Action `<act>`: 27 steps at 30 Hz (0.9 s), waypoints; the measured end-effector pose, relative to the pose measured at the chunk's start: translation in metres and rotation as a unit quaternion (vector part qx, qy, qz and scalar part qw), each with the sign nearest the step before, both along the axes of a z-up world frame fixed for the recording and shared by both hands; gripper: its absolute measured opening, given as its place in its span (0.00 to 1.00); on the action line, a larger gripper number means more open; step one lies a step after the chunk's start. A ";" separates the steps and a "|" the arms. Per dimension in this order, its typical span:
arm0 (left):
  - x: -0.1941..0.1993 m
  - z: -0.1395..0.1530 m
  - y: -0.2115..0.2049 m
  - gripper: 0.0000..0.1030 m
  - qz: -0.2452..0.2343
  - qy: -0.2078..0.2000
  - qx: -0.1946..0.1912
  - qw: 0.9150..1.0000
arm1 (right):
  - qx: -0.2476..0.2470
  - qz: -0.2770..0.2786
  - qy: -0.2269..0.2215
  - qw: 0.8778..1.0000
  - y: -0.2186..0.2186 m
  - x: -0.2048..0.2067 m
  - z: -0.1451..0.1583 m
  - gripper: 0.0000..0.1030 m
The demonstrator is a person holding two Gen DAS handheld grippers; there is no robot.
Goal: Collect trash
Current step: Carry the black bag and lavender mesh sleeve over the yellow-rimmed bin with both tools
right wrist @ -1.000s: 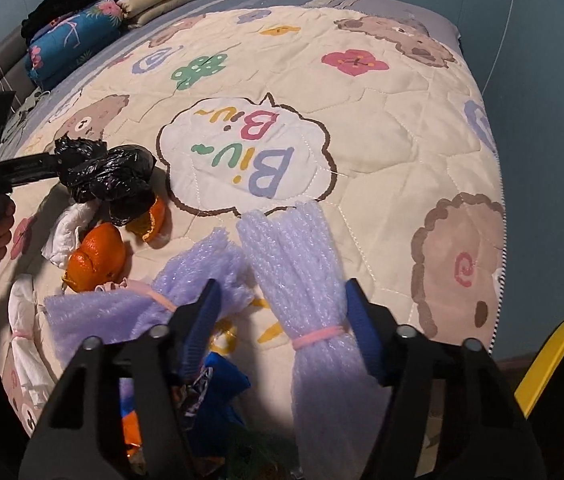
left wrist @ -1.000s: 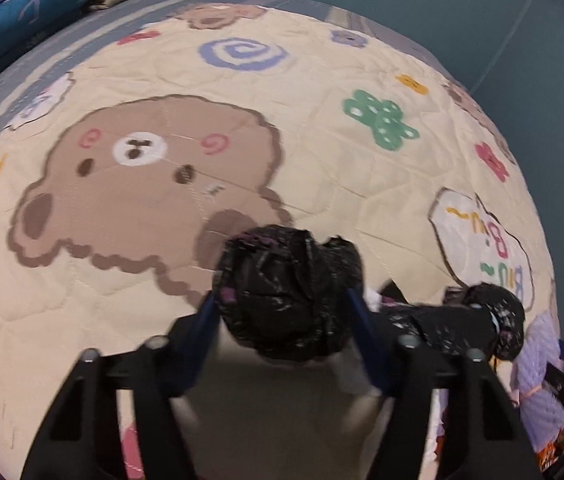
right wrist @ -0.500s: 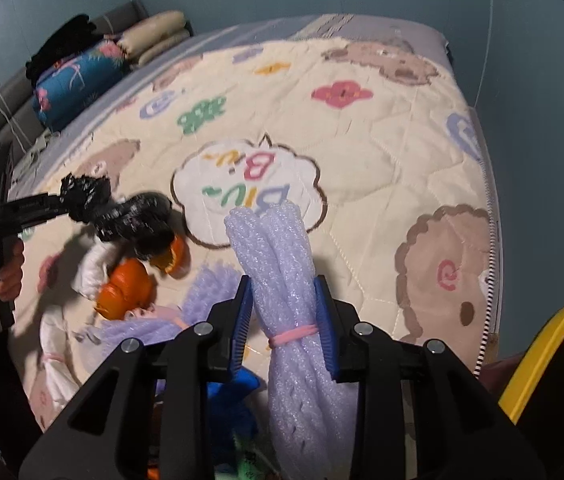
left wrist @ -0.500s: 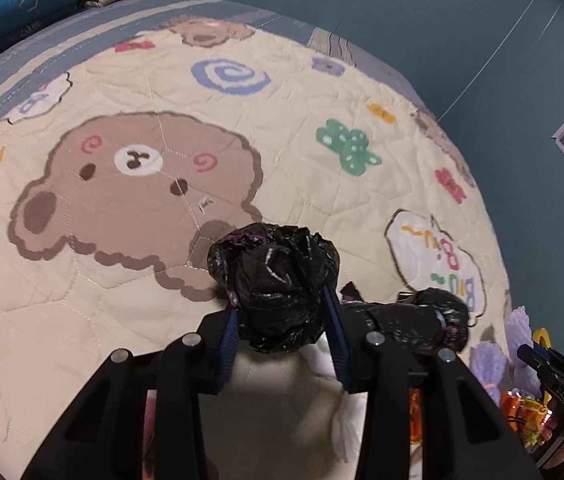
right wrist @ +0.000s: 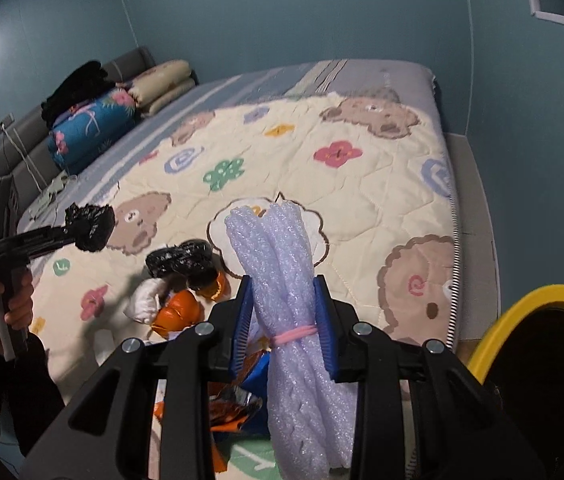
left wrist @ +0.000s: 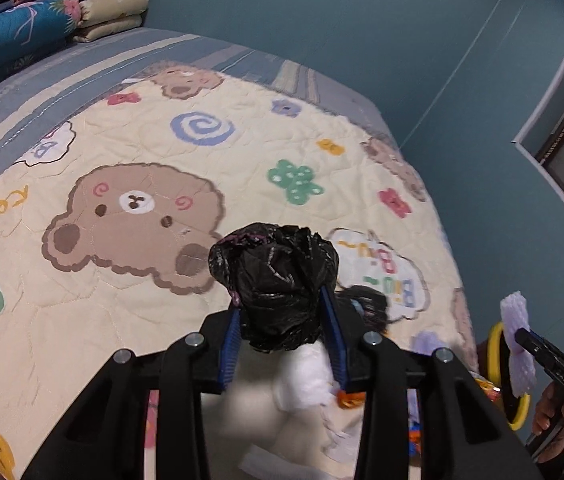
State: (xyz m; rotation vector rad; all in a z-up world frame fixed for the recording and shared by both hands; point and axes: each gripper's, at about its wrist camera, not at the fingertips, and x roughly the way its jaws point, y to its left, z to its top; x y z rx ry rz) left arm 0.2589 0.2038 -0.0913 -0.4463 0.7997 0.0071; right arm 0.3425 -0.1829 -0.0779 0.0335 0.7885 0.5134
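Note:
My left gripper (left wrist: 281,336) is shut on a crumpled black plastic bag (left wrist: 276,280) and holds it above the bed; it also shows in the right wrist view (right wrist: 92,227). My right gripper (right wrist: 284,320) is shut on a lilac foam net bundle (right wrist: 290,280) tied with a pink band, lifted off the quilt; the bundle also shows in the left wrist view (left wrist: 516,344). On the quilt remain a second black bag (right wrist: 182,260), orange peels (right wrist: 178,312), white tissue (right wrist: 146,300) and snack wrappers (right wrist: 238,404).
A yellow-rimmed bin (right wrist: 538,356) stands off the bed's near right corner; it also shows in the left wrist view (left wrist: 500,368). Folded blankets (right wrist: 94,128) lie at the headboard. The bear-print quilt (right wrist: 362,208) covers the bed, with teal walls around.
Both grippers closed on their items and rose from the quilt. The left lifted one black bag away from the other; the right lifted the foam bundle toward the bin side.

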 end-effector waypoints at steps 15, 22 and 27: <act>-0.032 0.064 -0.098 0.34 -0.084 -0.053 0.015 0.995 | 0.084 -0.056 -0.021 0.995 -0.095 -0.054 0.044 0.28; -0.028 0.076 -0.161 0.34 -0.142 -0.059 0.009 0.988 | 0.099 -0.089 -0.027 0.991 -0.141 -0.070 0.057 0.28; -0.022 0.078 -0.207 0.34 -0.183 -0.056 0.000 0.981 | 0.097 -0.111 -0.034 0.989 -0.171 -0.080 0.061 0.28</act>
